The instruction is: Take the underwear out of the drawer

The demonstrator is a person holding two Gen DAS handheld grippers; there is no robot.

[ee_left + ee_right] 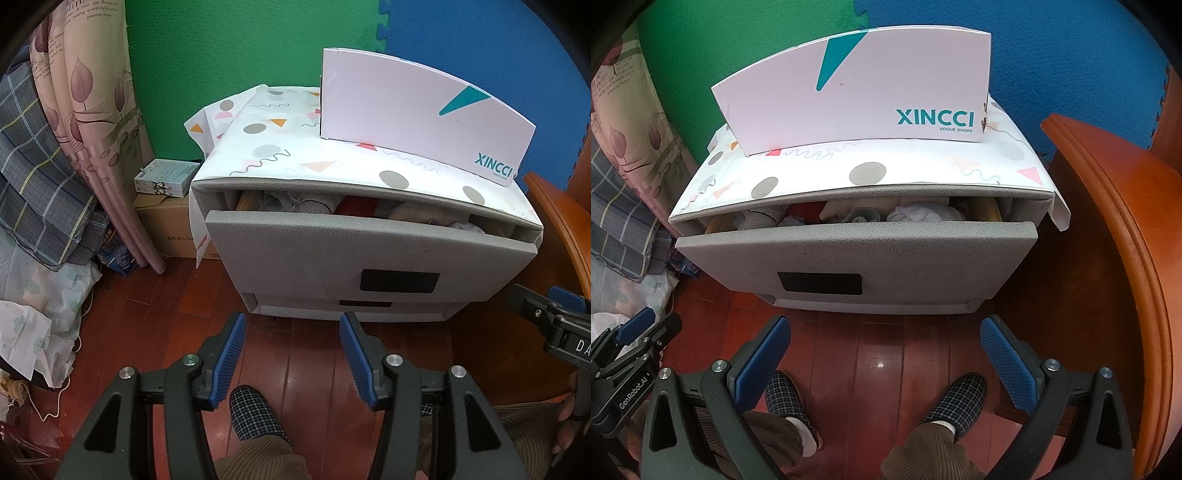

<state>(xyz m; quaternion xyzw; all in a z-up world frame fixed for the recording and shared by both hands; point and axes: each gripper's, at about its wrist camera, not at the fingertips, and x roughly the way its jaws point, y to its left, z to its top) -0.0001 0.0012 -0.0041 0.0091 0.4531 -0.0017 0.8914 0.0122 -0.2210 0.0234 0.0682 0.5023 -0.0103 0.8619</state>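
A grey fabric drawer unit stands on the wooden floor. Its top drawer [354, 251] [849, 254] is pulled part way out. Folded underwear and socks in white, grey and red [354, 207] [919, 212] fill the gap behind the drawer front. My left gripper [293, 328] is open and empty, low over the floor in front of the drawer. My right gripper [886, 332] is open and empty, also in front of the drawer, apart from it. A black patch [399, 281] [820, 283] marks the drawer front.
A white XINCCI shoe box [417, 118] [864, 92] stands on the patterned top of the unit. A wooden table [1123, 236] is close on the right. Curtain [99, 122], plaid cloth and cardboard boxes [166, 218] are on the left. My slippered feet [956, 398] are below.
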